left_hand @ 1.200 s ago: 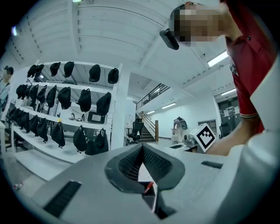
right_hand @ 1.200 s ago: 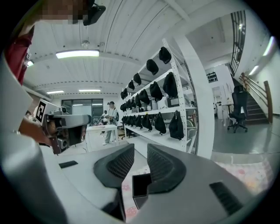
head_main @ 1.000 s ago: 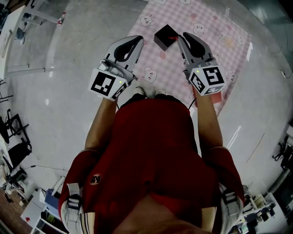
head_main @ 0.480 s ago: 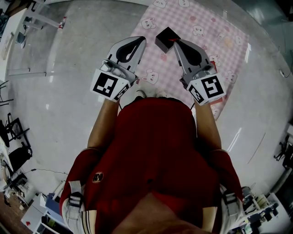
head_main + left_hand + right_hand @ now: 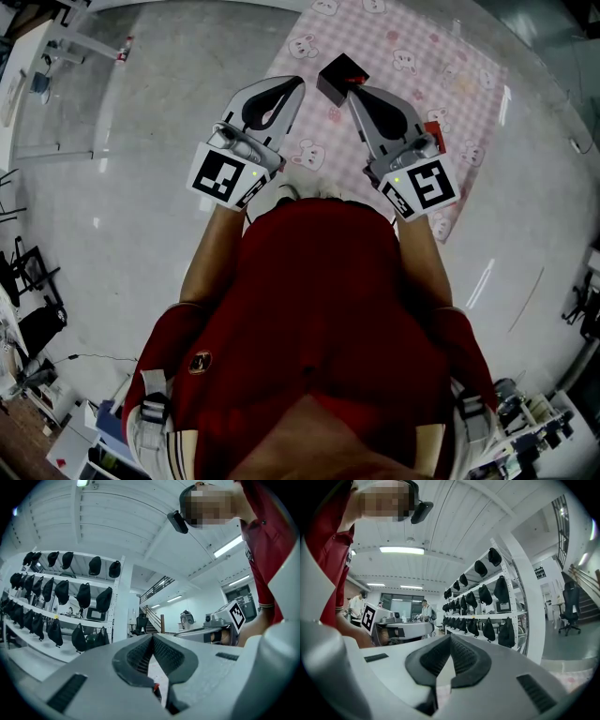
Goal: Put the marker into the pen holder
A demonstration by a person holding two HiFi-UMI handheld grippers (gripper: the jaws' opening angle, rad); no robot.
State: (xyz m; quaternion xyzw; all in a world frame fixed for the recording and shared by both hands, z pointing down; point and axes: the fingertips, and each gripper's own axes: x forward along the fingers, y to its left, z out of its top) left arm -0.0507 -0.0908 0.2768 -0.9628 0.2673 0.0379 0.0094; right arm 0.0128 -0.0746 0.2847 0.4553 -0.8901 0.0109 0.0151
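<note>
right gripper (image 5: 354, 92) and left gripper (image 5: 296, 84) are both closed, empty. the marker (image 5: 357, 80) seems to stand in the pen holder (image 5: 337, 70), just ahead of the right tips; draw back straight, without brushing it.

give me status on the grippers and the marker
Left gripper and right gripper both shut, empty. Red marker end shows at the black pen holder, looks in. Nothing blocking on the checked cloth.
</note>
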